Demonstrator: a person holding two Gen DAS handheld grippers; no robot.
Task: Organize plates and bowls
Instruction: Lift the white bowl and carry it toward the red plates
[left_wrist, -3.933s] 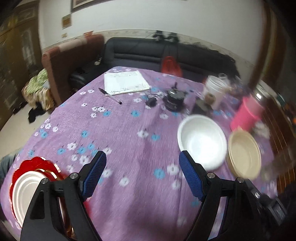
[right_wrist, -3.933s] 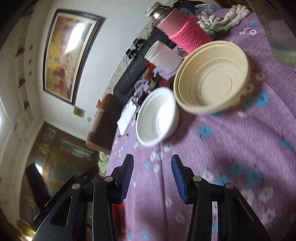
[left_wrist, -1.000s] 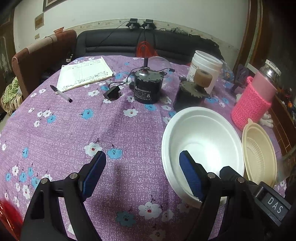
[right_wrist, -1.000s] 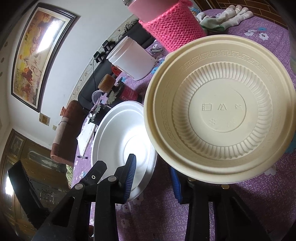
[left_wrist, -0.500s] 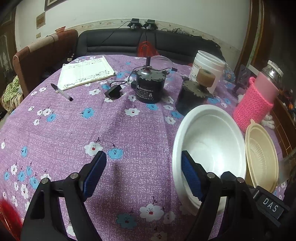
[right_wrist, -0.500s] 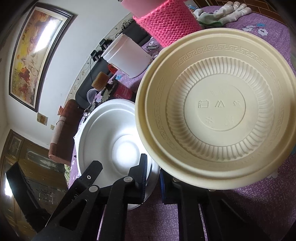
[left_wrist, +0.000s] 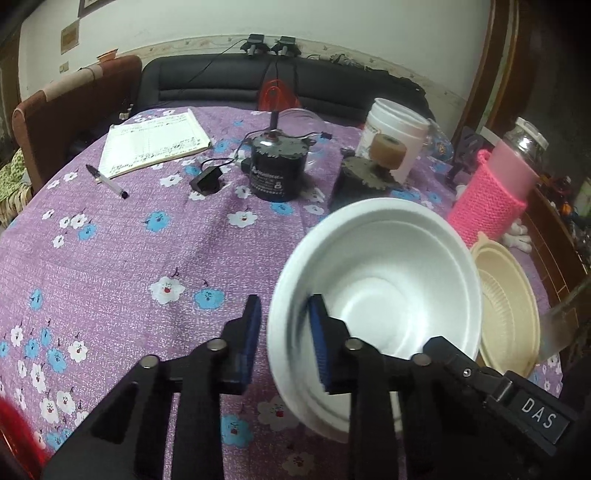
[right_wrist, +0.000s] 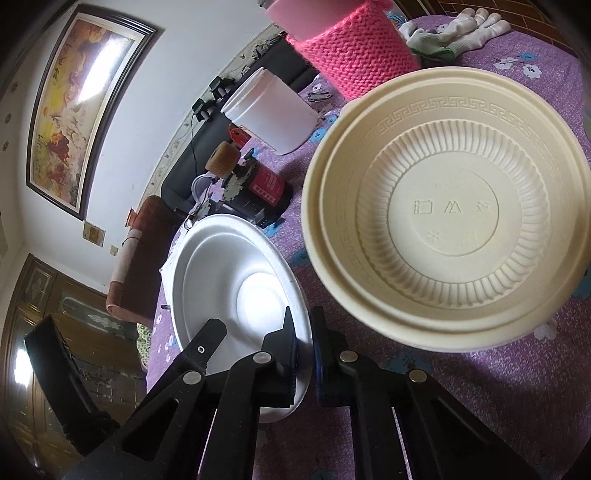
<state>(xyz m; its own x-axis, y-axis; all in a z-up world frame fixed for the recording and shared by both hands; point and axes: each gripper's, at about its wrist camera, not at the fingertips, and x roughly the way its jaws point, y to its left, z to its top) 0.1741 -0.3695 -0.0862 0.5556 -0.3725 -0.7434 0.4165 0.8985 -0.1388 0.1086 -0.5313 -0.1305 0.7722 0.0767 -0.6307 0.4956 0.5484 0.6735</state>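
Note:
A white foam bowl (left_wrist: 384, 291) sits on the purple flowered tablecloth (left_wrist: 110, 258). My left gripper (left_wrist: 284, 343) is shut on its near rim, one finger inside and one outside, and the bowl is tilted. A cream plastic bowl (left_wrist: 506, 299) lies just right of it. In the right wrist view the cream bowl (right_wrist: 450, 206) fills the frame and my right gripper (right_wrist: 304, 354) is shut on its near rim. The white bowl (right_wrist: 236, 291) shows to the left there.
A pink knit-sleeved jar (left_wrist: 495, 199), a white tub (left_wrist: 395, 136), two black motors (left_wrist: 277, 170), a notebook (left_wrist: 151, 144) and a pen (left_wrist: 107, 181) stand farther back. White gloves (right_wrist: 454, 29) lie behind the cream bowl. A red plate edge (left_wrist: 14, 443) shows at lower left.
Both grippers have closed from open: the left onto the white bowl's rim, the right onto the cream bowl's rim. The white bowl has tipped up.

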